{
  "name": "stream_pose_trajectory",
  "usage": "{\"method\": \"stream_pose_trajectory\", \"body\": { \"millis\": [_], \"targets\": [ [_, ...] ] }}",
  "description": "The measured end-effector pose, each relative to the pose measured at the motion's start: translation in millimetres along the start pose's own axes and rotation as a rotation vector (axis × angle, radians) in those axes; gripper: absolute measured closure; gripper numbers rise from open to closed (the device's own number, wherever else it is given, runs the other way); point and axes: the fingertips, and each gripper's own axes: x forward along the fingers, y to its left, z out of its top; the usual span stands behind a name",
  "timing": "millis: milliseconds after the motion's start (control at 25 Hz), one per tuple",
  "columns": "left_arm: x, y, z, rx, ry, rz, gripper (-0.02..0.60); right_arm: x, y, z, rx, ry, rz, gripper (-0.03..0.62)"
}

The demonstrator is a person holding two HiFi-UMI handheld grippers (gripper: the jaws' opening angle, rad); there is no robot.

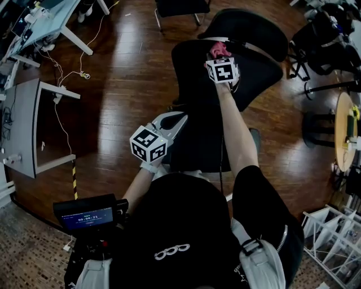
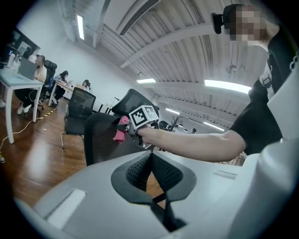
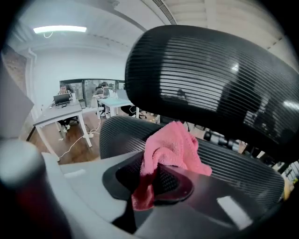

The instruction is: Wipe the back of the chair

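Observation:
The black mesh office chair (image 1: 194,84) stands in front of me, its headrest (image 1: 248,28) at the far side. My right gripper (image 1: 220,56) is shut on a pink cloth (image 1: 219,51) held at the top of the chair's back, just under the headrest. In the right gripper view the cloth (image 3: 170,147) bunches out of the shut gripper (image 3: 156,170) against the mesh back (image 3: 117,135), with the headrest (image 3: 205,79) above. My left gripper (image 1: 177,117) hovers by the chair's lower left side; in its own view it (image 2: 150,158) is shut with nothing in it, and the cloth (image 2: 121,128) shows ahead.
A white desk (image 1: 34,124) stands at the left with cables (image 1: 67,73) trailing over the wooden floor. A second chair (image 1: 180,7) is beyond, a round table (image 1: 345,130) and a white rack (image 1: 333,237) at the right. People sit at desks (image 2: 35,70) farther off.

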Motion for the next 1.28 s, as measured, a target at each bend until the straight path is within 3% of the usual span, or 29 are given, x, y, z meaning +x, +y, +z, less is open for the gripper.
{"method": "stream_pose_trajectory", "body": {
  "millis": [440,720,840,1160,1280],
  "targets": [
    [-55.8,38.1,7.3,-0.021,-0.035,0.015,0.589,27.9,100.7,41.7,-0.067,-0.013,0.079,0.553],
    [-74.8,44.7,0.5,-0.034,-0.024,-0.039,0.589,32.0,152.4,43.4,-0.118,-0.018,0.194,0.553],
    [-80.8,40.9,2.5,-0.021,-0.013,-0.061,0.589,17.0,157.3,42.9,-0.101,-0.032,0.191,0.553],
    [-72.5,31.0,-5.8,0.008,-0.032,-0.138,0.589,-56.8,142.9,-9.1,-0.014,-0.082,0.106,0.553],
    [-81.7,32.7,-25.0,-0.009,-0.008,-0.132,0.589,-93.0,168.1,-45.2,0.032,-0.098,0.111,0.553]
  ]
}}
